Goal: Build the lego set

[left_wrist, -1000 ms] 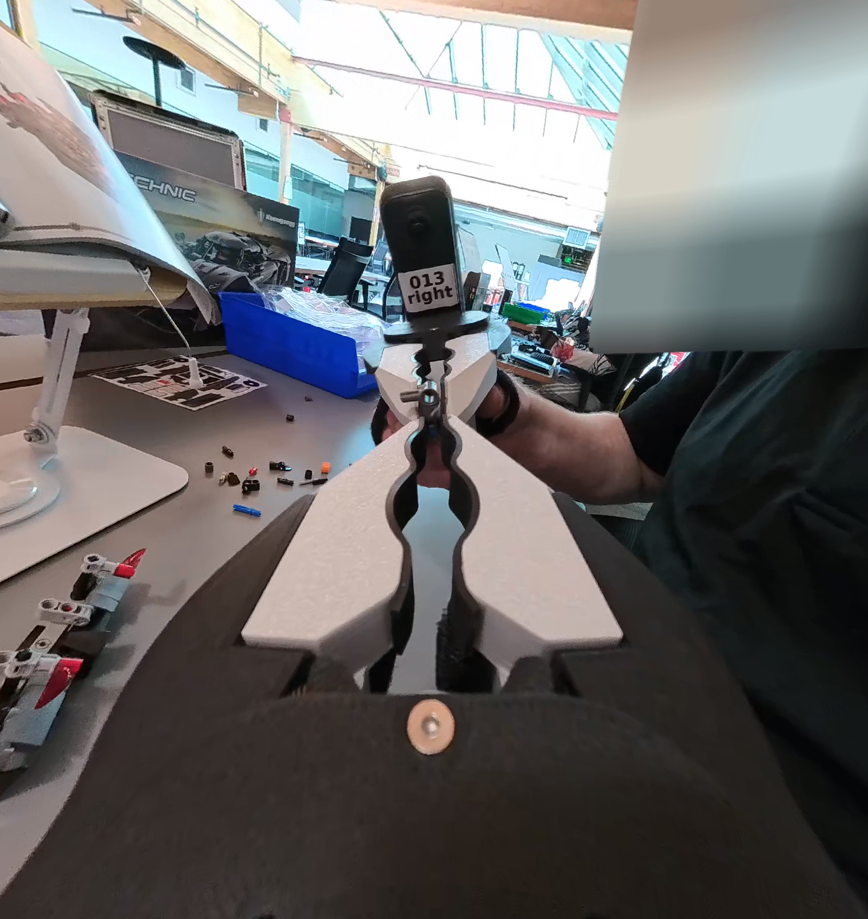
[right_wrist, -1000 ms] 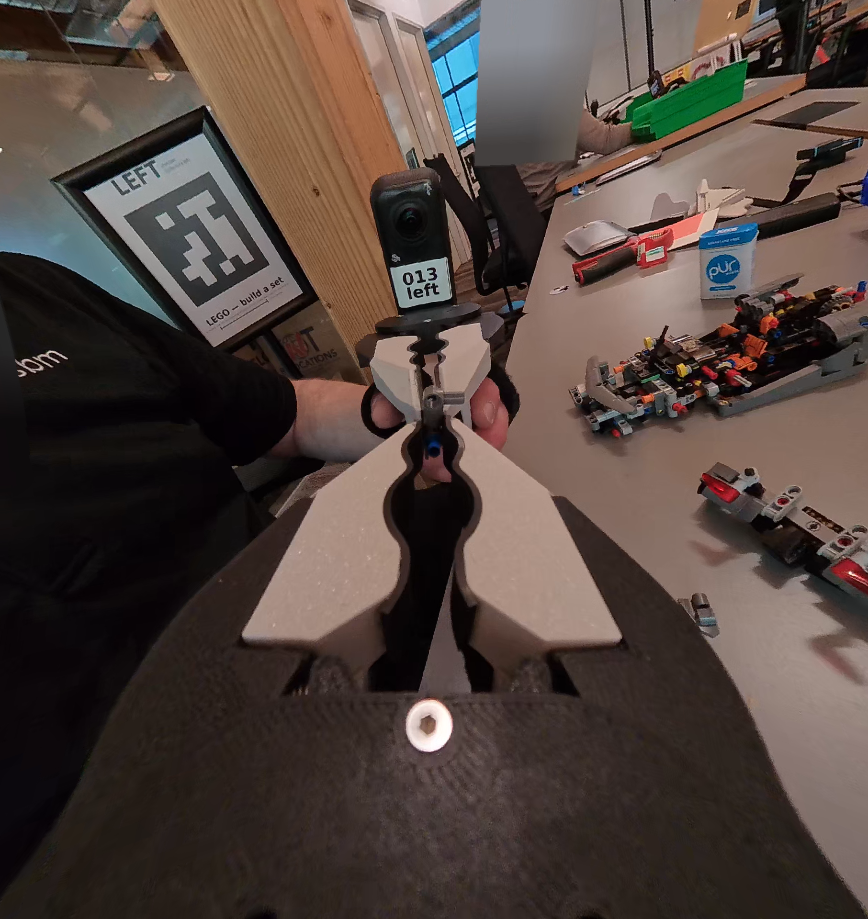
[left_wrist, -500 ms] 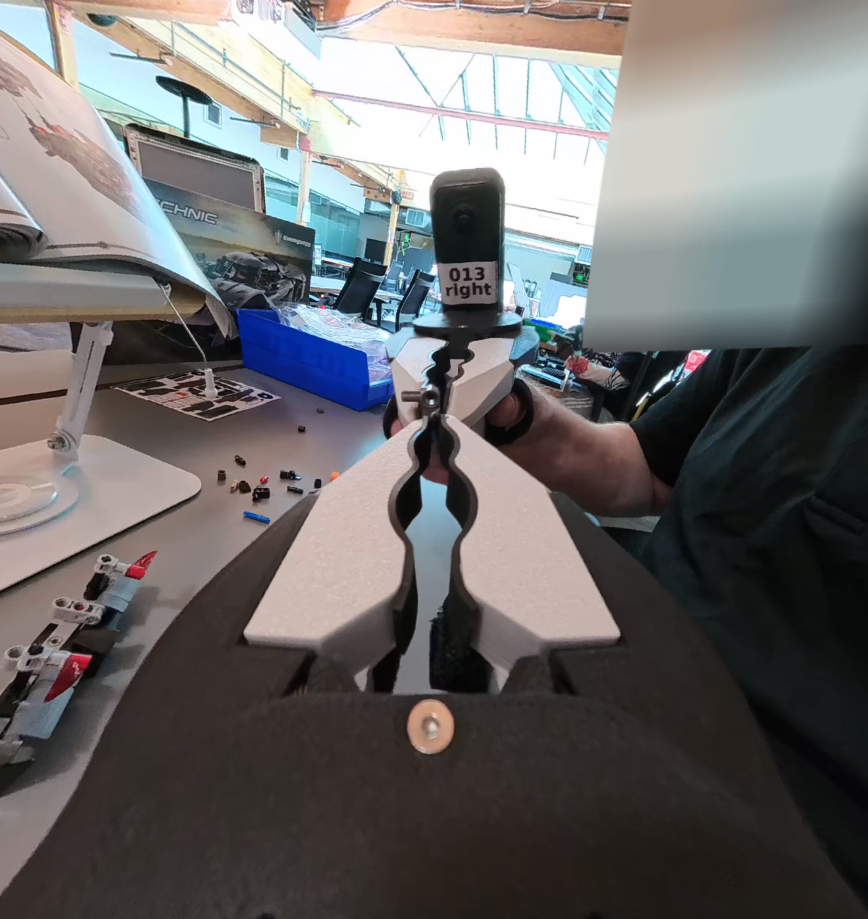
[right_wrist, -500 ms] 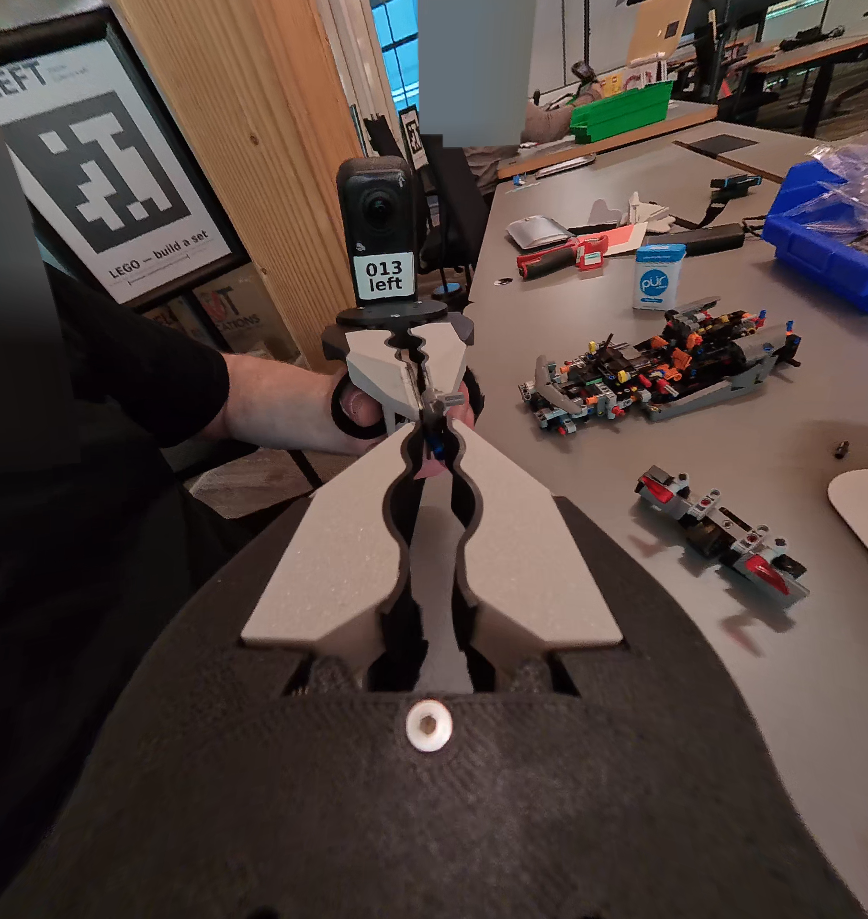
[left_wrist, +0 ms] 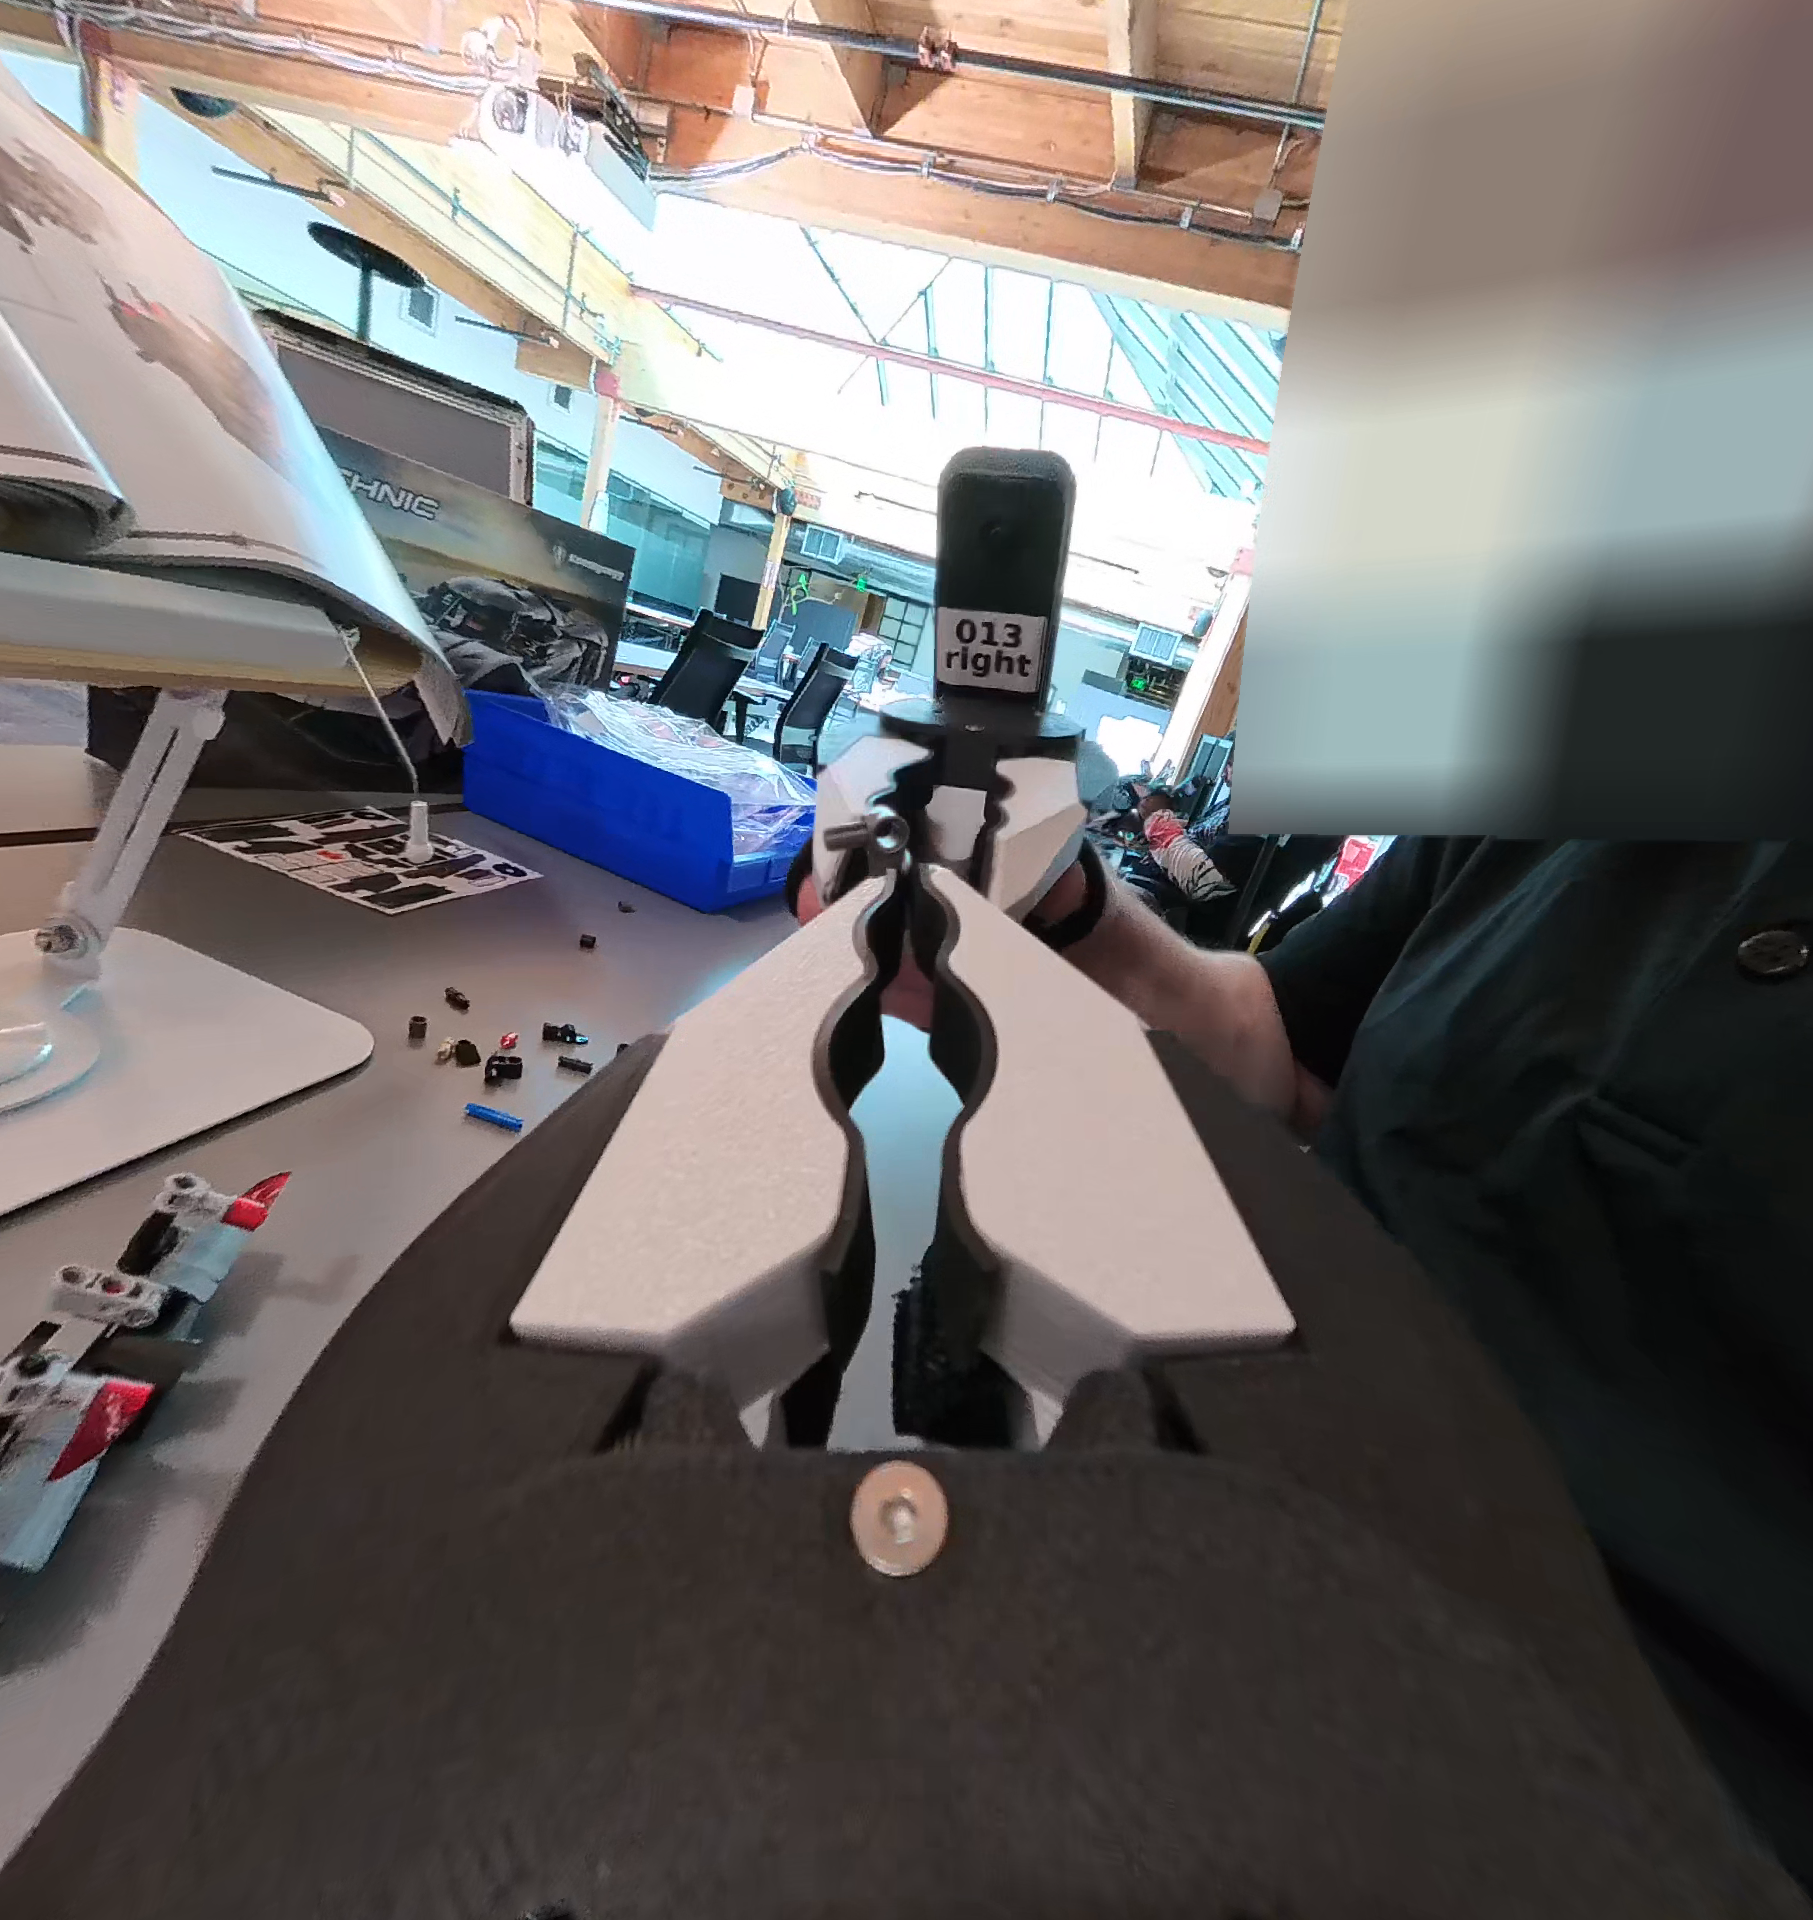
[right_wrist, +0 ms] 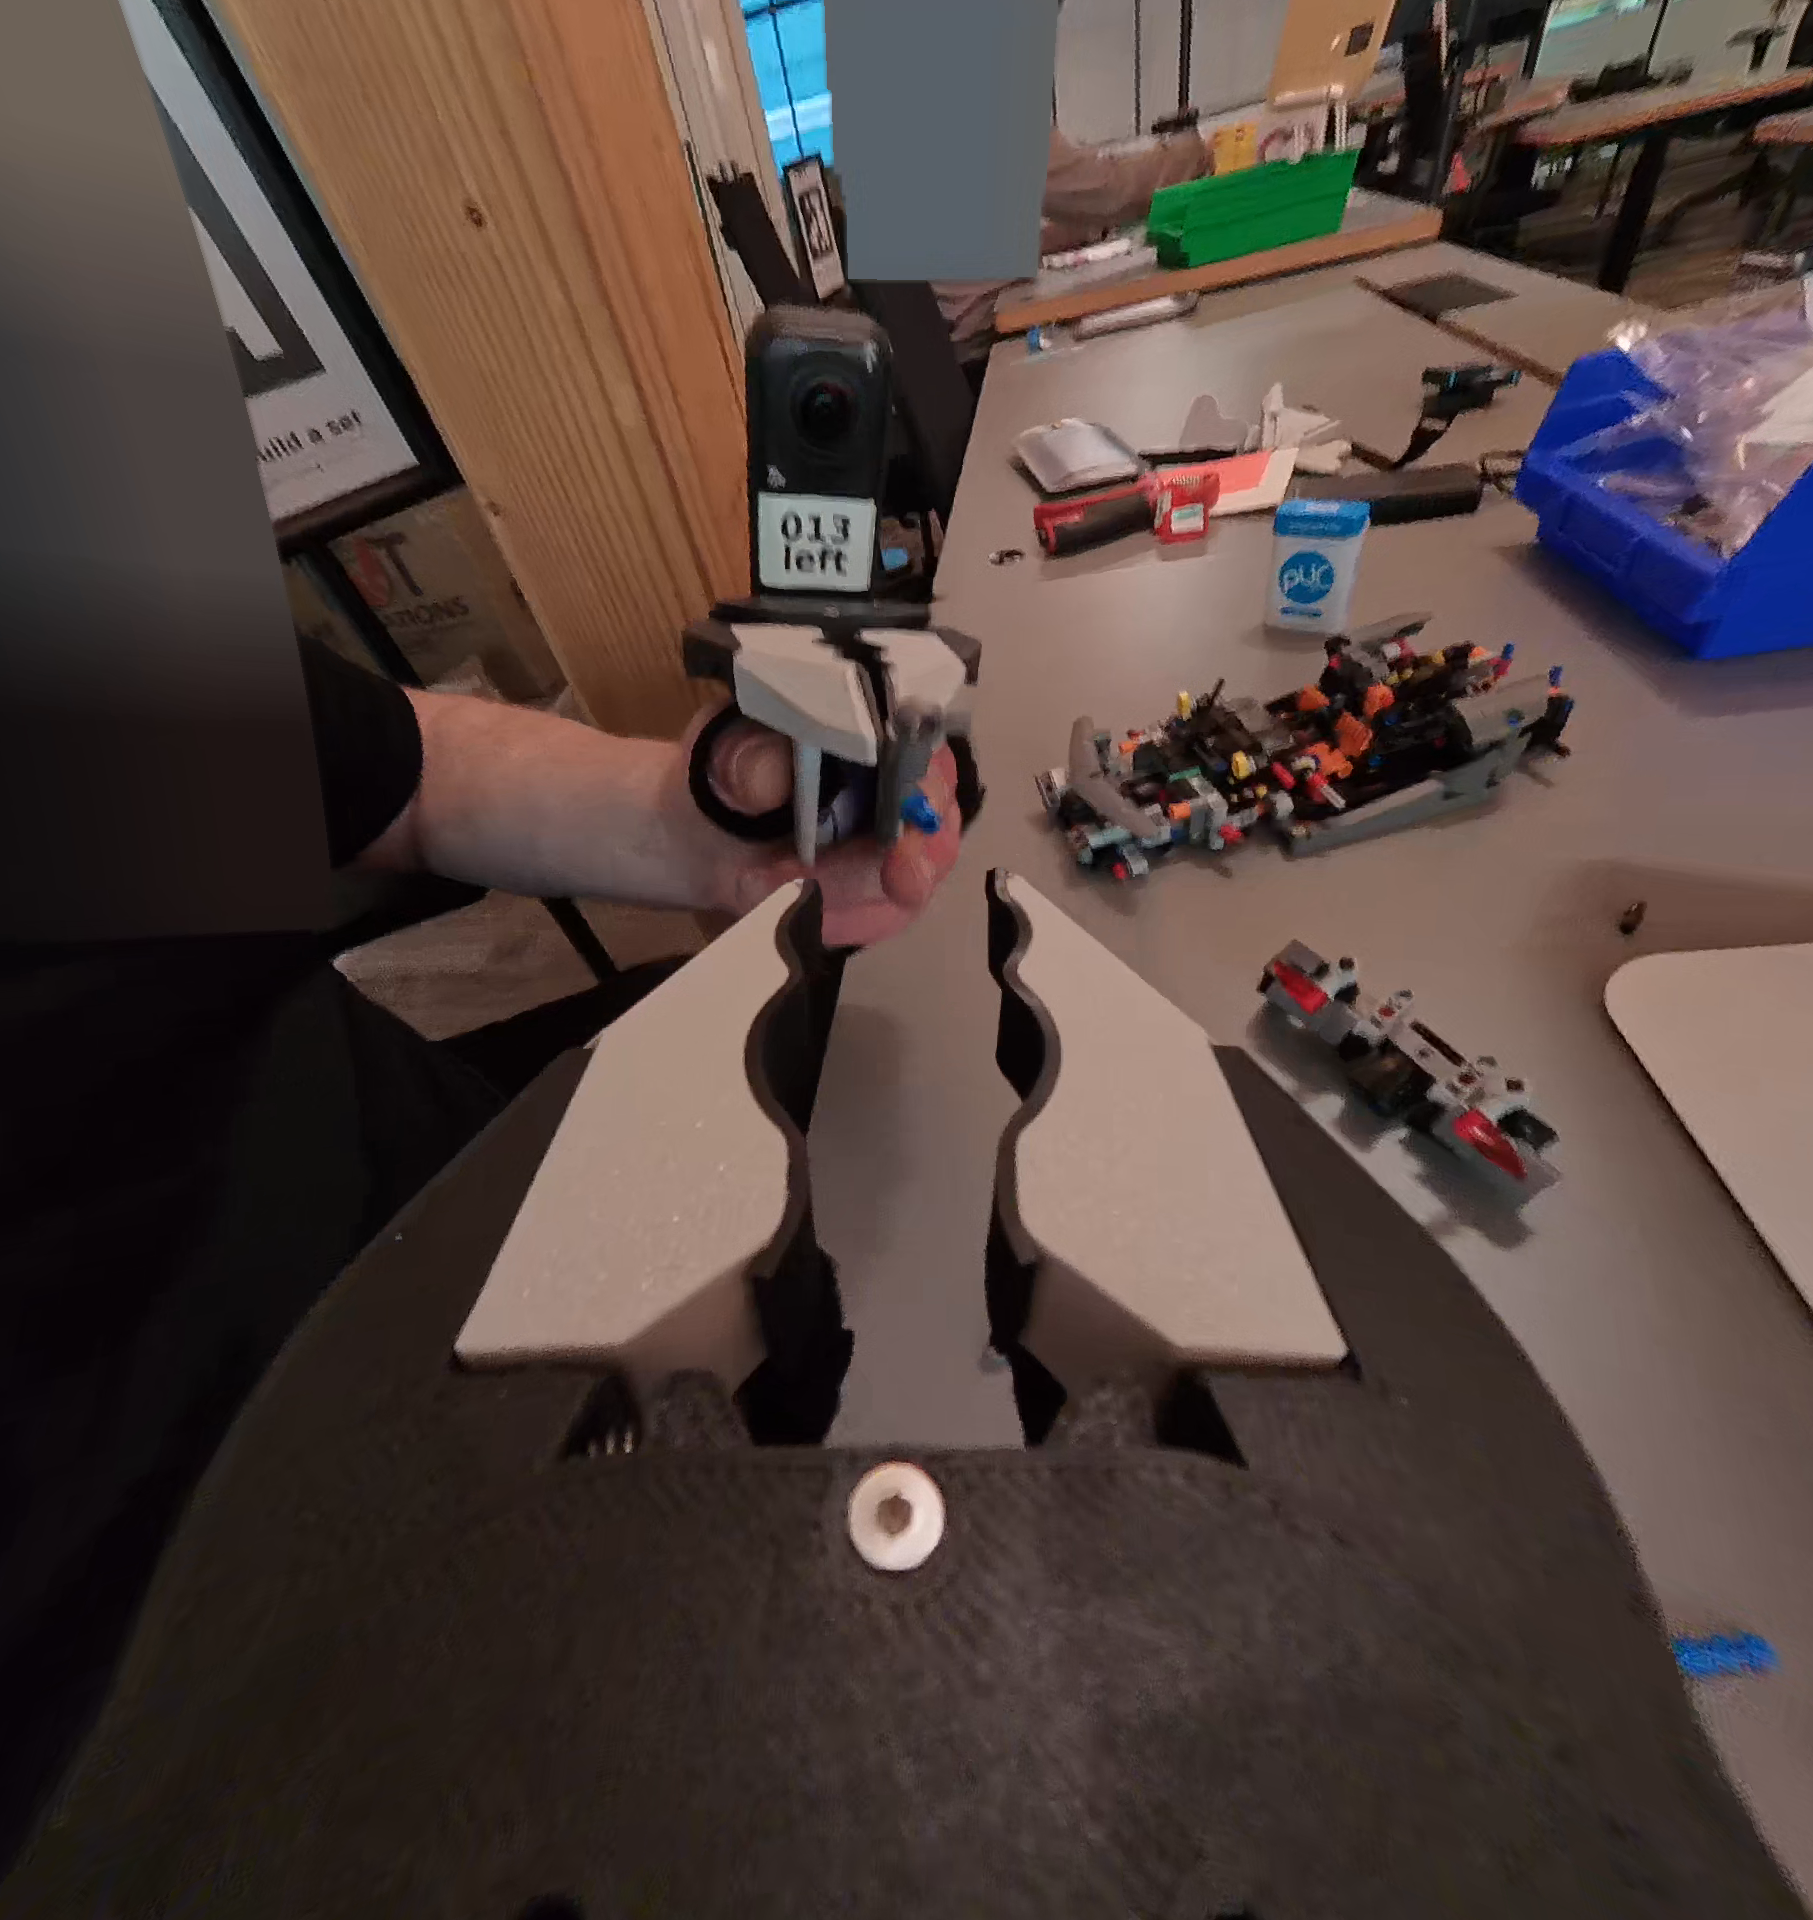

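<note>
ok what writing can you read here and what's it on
I don't quote writing; its bearers:
White sticker, camera in left wrist view: legible.
Pale sticker, camera in right wrist view: slightly blurred.
White tub: logo.
Set box: partly hidden.
Framed poster: cut off.

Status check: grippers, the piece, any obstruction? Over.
Left gripper shut on small grey piece with blue pin. Right gripper open, empty, facing it. Chassis on table beyond. Nothing between grippers.

Skylight [left_wrist: 1037,343] glares overhead between timber beams [left_wrist: 985,197]. Grey table [right_wrist: 1245,935] meets a wooden post [right_wrist: 528,343]; black chairs [left_wrist: 715,665], perhaps desks, stand beyond.
</note>
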`<state>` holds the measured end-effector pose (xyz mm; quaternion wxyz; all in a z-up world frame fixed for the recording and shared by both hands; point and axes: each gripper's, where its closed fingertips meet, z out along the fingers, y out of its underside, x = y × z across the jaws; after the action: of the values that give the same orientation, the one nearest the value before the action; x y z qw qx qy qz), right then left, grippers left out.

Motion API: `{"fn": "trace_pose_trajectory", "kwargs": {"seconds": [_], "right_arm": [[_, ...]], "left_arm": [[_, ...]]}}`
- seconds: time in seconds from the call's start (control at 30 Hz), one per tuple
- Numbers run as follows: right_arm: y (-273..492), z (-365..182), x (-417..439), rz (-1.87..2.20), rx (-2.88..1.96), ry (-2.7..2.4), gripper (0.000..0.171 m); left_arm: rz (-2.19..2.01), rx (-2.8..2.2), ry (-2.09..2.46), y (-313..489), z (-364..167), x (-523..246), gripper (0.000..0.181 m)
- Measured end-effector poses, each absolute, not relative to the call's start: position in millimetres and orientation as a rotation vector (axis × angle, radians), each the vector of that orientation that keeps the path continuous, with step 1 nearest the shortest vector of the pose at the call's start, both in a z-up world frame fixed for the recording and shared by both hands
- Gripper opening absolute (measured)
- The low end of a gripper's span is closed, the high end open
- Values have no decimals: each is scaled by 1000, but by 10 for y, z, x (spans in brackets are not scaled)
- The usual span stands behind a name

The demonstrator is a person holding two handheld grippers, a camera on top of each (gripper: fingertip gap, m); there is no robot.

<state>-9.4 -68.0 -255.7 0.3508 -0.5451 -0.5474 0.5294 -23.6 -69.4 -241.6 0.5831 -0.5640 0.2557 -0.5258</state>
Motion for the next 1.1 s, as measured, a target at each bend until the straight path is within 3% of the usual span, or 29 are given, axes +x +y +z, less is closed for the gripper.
{"fn": "trace_pose_trajectory", "kwargs": {"seconds": [0.17, 0.27, 0.43, 0.7, 0.87, 1.1], "right_arm": [[-614, -3274, 98, 1000, -1556, -1706, 34], [-693, -3742, 174, 848, -1623, -1871, 46], [-630, -4122, 166, 699, -1601, -2015, 50], [-583, -4300, 92, 753, -1589, -2064, 30], [-547, -4070, 43, 856, -1506, -1963, 29], [-726, -2543, 99, 1233, -1003, -1589, 30]], "left_arm": [[-1224, -1374, 549, -735, -2520, -404, 0], [-1222, -1401, 510, -765, -2609, -489, 0], [-1270, -1428, 477, -808, -2725, -495, 0], [-1357, -1416, 443, -810, -2771, -484, 0], [-1457, -1354, 418, -766, -2700, -451, 0], [-1713, -1154, 423, -778, -2430, -194, 0]]}}
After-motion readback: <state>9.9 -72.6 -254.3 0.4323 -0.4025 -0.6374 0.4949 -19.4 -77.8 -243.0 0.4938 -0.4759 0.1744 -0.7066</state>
